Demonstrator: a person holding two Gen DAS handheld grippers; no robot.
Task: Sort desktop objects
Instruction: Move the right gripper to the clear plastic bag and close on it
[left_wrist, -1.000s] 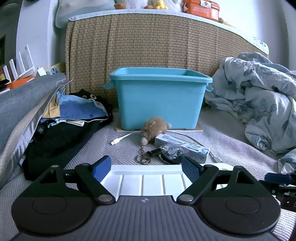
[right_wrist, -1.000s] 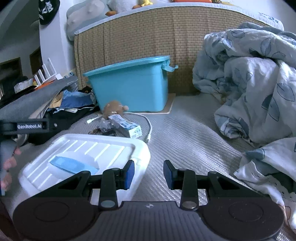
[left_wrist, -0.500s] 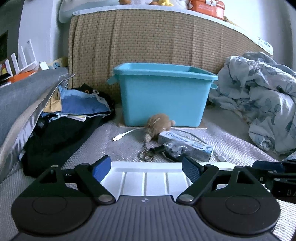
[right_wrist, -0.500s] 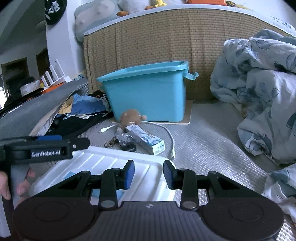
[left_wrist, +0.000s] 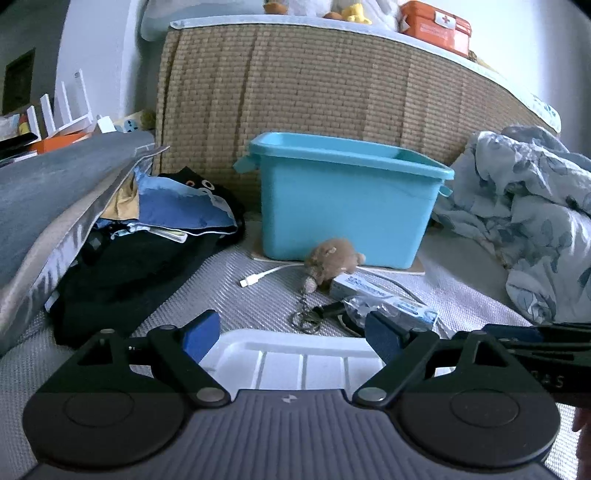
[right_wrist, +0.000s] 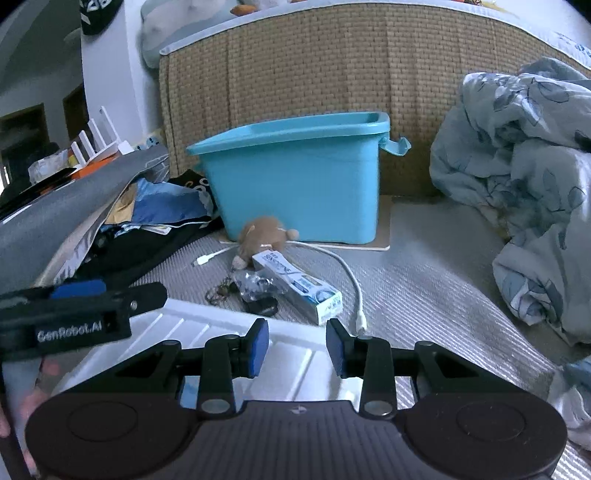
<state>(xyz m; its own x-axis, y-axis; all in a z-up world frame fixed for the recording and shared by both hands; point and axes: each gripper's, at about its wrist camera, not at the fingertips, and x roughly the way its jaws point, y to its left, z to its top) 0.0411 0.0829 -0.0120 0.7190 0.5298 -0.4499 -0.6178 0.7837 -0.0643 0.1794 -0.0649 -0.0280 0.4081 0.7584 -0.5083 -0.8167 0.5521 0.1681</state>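
We cannot see inside the blue bin (left_wrist: 343, 218); its wall hides it. The white lid (right_wrist: 295, 354) is partly covered by the right gripper (right_wrist: 297, 347), and its near edge is hidden. The small dark things (left_wrist: 325, 314) by the toothpaste box (right_wrist: 299, 284) are too small to name. The blanket (right_wrist: 524, 177) runs off the picture's right side.

The big bin (left_wrist: 347, 206) is bright blue-green. The lid (left_wrist: 295, 354) in front is white with raised lines. The little plush toy (left_wrist: 332, 258) is brown. The cable (right_wrist: 347, 269) is white. The long box (right_wrist: 299, 284) is white and blue. The blanket (right_wrist: 524, 177) is pale blue-grey with leaf shapes. The wall behind (left_wrist: 314, 85) is tan and woven. The gripper pads (right_wrist: 258, 347) are dark blue.
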